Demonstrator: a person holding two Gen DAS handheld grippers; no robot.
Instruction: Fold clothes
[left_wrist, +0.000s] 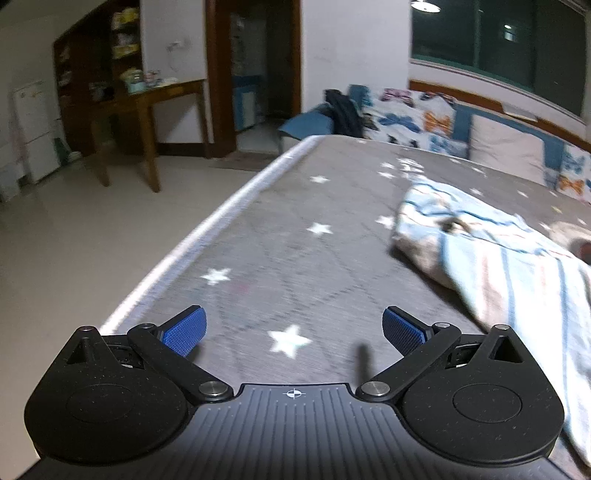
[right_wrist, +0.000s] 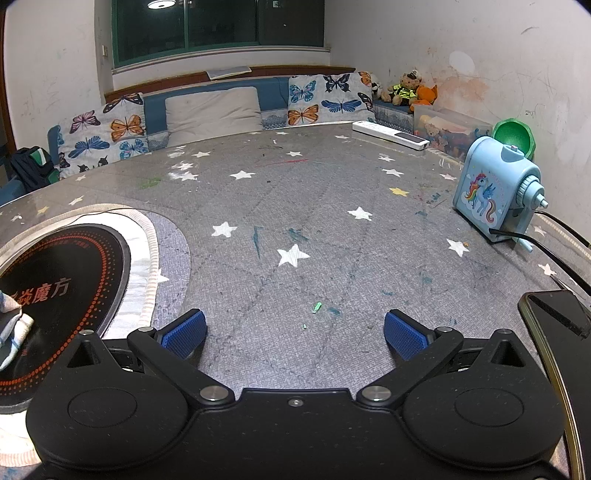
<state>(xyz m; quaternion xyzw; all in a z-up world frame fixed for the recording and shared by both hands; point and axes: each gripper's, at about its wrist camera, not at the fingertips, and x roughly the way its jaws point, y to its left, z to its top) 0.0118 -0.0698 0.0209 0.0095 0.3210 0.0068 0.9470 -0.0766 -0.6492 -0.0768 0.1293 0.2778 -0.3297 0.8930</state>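
Note:
A crumpled light-blue striped garment (left_wrist: 491, 251) lies on the grey star-patterned table (left_wrist: 280, 236), to the right of my left gripper (left_wrist: 294, 332). The left gripper is open and empty, low over the table near its left edge. My right gripper (right_wrist: 294, 334) is open and empty over bare tabletop (right_wrist: 314, 229). A corner of the same garment (right_wrist: 13, 325) shows at the far left of the right wrist view, lying on a black round cooktop (right_wrist: 62, 295).
A blue unicorn pencil sharpener (right_wrist: 495, 195) with a black cable stands at the right. A phone (right_wrist: 561, 343) lies near the right gripper. A white remote (right_wrist: 391, 134) lies at the back. Cushioned bench (right_wrist: 210, 107) runs behind. A wooden desk (left_wrist: 147, 122) stands across the floor.

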